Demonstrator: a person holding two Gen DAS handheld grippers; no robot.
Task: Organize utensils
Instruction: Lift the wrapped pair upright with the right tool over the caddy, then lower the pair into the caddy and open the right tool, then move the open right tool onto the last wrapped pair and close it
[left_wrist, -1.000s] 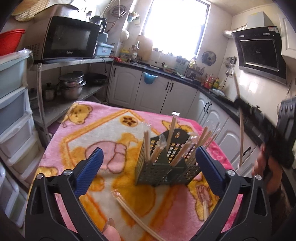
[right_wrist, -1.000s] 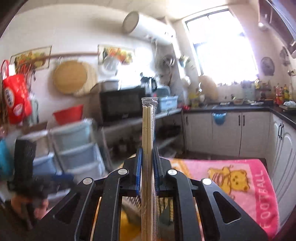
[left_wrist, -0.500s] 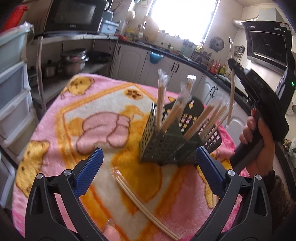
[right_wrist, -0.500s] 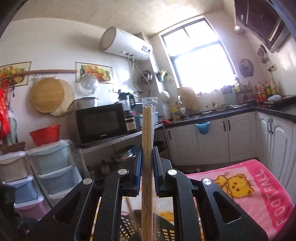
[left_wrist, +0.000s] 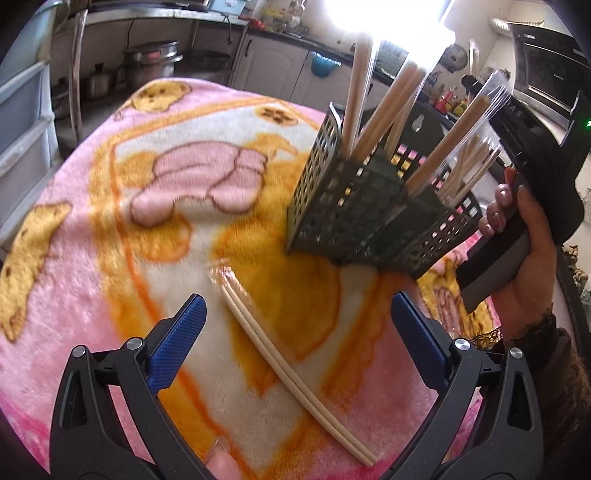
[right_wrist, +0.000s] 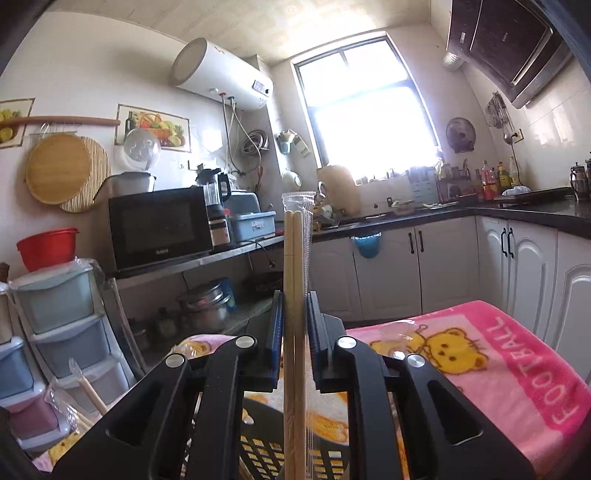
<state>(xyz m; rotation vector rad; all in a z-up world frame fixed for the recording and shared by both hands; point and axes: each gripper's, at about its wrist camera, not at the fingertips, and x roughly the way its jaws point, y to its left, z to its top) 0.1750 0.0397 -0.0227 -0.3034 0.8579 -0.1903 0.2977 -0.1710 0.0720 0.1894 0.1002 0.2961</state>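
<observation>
Left wrist view: the left gripper (left_wrist: 295, 332) hangs released over wrapped chopsticks (left_wrist: 295, 373) lying mid-blanket (left_wrist: 92, 240), in front of the holder (left_wrist: 369, 221). Light, stiff, slippery in film; grasp mid-length.

Right wrist view: the right gripper (right_wrist: 293, 332) stands clenched on an upright wrapped pair (right_wrist: 294, 280), jaws just easing.

In the right wrist view, the pink blanket (right_wrist: 517, 369) at the lower right has the word "FOOTBALL" on it in big pale letters, running along its edge. The black microwave (right_wrist: 159, 227) at the middle left has a small white name low on its door, but it is too tiny to read. The dark hood (right_wrist: 506, 44) in the upper right also has small words too blurry to read.
</observation>
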